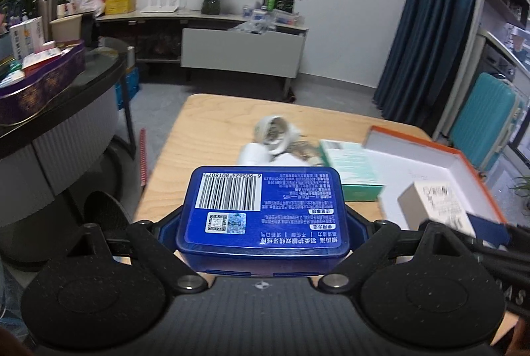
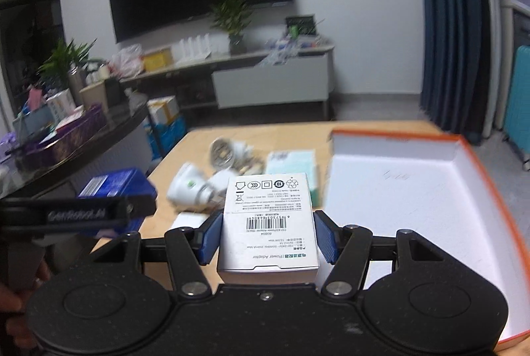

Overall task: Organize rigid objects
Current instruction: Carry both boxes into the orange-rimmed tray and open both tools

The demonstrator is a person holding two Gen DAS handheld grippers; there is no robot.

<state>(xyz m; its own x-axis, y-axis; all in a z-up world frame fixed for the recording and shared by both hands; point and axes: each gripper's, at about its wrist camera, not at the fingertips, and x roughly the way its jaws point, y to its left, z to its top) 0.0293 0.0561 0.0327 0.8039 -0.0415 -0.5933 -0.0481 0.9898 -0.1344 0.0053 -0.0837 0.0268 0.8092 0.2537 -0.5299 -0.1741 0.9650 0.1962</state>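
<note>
At the far left, off the surface (image 1: 212,130), a dark counter (image 1: 82,84) carries a purple tin (image 1: 43,84) packed with small cartons, so it looks like a spot where things are already sorted. Next comes the left gripper (image 1: 263,223), clamped on a blue case (image 1: 263,207) by its two long sides, barcode face up; the case hangs above the near left part of the wooden surface, held flat, probably so it can go down level. In the middle of the surface lies a loose heap: white adapters (image 2: 195,187), one tipped on its side showing its round mouth (image 1: 273,134), and some small blurred bits beside them that I cannot identify. Just right of the heap sits a green box (image 1: 351,170), lying flat and touching or nearly touching the left wall of the tray (image 2: 463,157). The right gripper (image 2: 268,233) is closed on a white box (image 2: 268,223), printed "Power Adapter", blue pads pressed to its two sides, label up. It hovers near the tray's near-left corner, low over the surface. The tray, white inside with an orange rim, lies open on the right of the surface and appears empty, so it is likely the place meant for both held items. Judging by this, the sorting is at an early stage, with the heap and green box not yet moved.
</note>
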